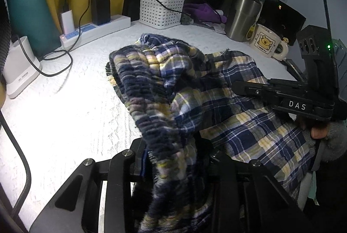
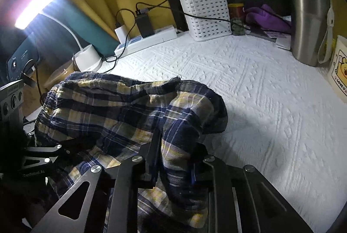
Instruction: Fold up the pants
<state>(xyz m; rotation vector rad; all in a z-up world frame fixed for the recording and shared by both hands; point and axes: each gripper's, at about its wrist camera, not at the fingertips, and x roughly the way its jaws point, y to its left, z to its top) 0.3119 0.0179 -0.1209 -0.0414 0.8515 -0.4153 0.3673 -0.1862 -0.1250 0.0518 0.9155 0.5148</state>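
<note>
I have both grippers, left gripper (image 1: 173,159) and right gripper (image 2: 173,159), with fingers pinched on the plaid pants (image 1: 238,107), which bunch lengthwise toward the white basket (image 1: 162,7); bare white table (image 2: 271,113) lies right of them.

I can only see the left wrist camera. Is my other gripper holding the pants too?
Observer: Yes. In the right wrist view, the right gripper has its fingers pinched on a fold of the plaid pants.
Child: Where is the bright light coming from?
Observer: From a lit lamp head on a bent white neck that rises from the white base.
Child: Is anything hiding behind the basket?
Observer: A small red-and-yellow can stands just right of the basket.
</note>
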